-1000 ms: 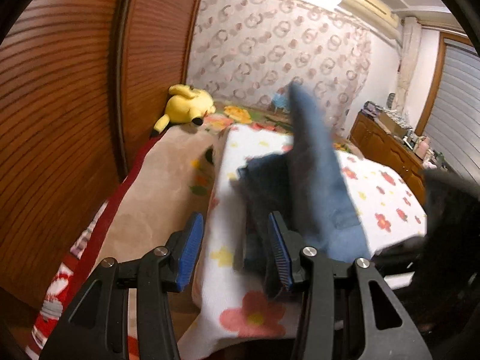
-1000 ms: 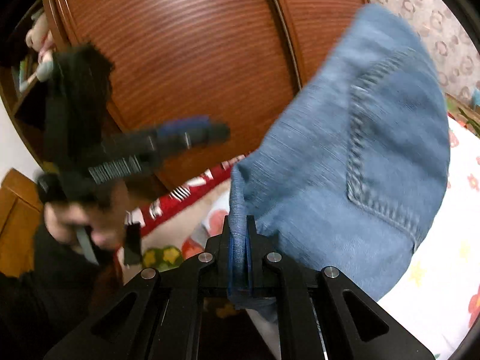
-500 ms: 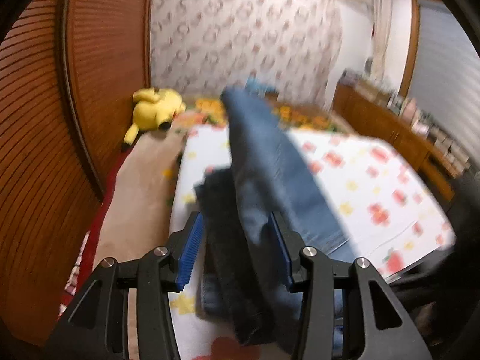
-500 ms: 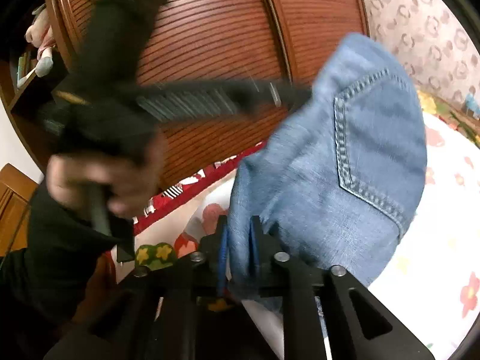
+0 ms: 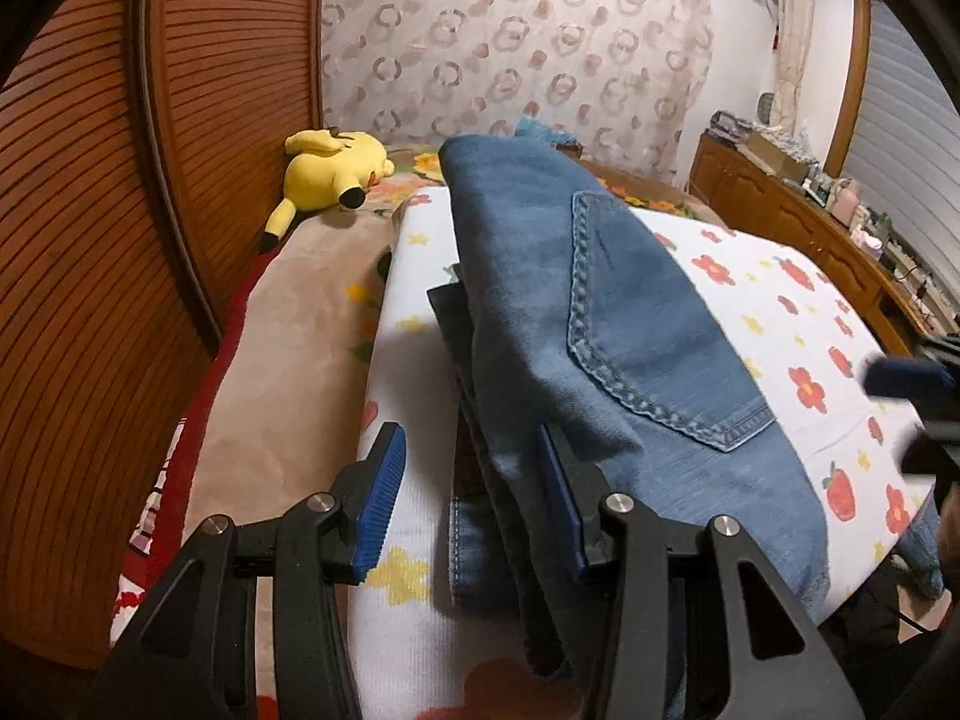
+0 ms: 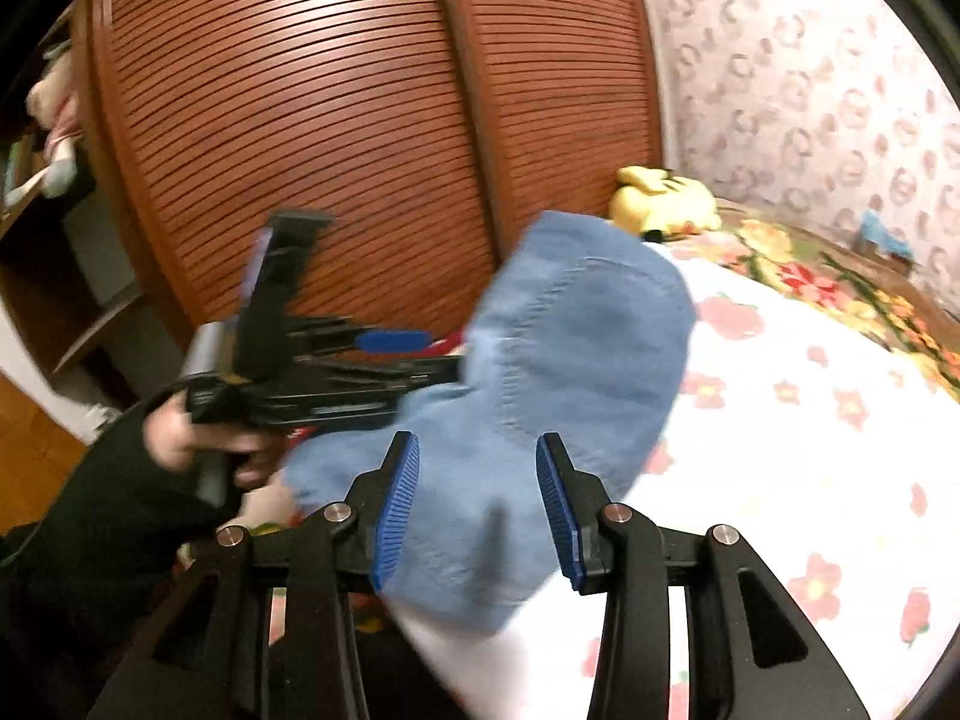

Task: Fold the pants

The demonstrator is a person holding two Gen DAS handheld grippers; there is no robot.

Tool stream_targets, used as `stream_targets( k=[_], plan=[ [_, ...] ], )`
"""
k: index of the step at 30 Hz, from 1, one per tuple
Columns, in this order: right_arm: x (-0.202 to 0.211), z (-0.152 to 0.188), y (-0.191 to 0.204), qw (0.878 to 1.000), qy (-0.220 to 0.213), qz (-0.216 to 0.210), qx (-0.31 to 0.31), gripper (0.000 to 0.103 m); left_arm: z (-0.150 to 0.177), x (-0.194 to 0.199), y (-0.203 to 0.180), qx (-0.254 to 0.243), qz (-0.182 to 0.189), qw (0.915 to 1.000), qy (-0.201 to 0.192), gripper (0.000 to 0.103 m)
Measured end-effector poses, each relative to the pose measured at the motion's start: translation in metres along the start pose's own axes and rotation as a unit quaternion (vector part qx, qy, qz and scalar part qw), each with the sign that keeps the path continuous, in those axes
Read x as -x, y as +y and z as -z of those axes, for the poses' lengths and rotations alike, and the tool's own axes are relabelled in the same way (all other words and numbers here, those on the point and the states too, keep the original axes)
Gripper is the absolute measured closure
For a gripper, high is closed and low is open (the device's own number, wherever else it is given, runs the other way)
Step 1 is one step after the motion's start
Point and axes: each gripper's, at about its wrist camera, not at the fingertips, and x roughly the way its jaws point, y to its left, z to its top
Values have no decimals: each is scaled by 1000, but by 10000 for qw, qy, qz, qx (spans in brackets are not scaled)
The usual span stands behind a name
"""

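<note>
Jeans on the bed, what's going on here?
A person with a handheld gripper in each hand is folding blue jeans on a floral bedspread. The jeans lie folded over in a stack, back pocket up. The right gripper is opening, denim between its pads but not pinched. The left gripper is opening too, at the stack's near edge, gripping nothing. A yellow plush toy lies by the wardrobe.

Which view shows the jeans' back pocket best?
The left wrist view: the back pocket on the jeans is sharp, its stitched outline complete. The right wrist view shows the same pocket blurred, its stitching faint.
</note>
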Motion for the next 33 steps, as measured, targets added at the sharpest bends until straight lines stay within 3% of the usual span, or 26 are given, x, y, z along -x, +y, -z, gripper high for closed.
stream_targets(
  k=[2, 4, 10, 26, 33],
  plan=[
    [-9, -4, -8, 9998, -2, 150, -127, 51, -2, 3, 1, 48, 51, 9999, -107, 42],
    [-22, -8, -15, 9993, 34, 280, -247, 47, -4, 6, 2, 112, 148, 9997, -162, 28],
    [-62, -21, -30, 9977, 182, 537, -381, 45, -8, 0, -1, 68, 254, 9996, -117, 26],
    [-127, -40, -45, 9964, 509, 378, -563, 45, -4, -45, 9, 379, 634, 9964, 426, 36],
    [-137, -40, -57, 9957, 620, 228, -651, 45, -5, -55, 12, 614, 1096, 9906, 533, 51]
  ],
)
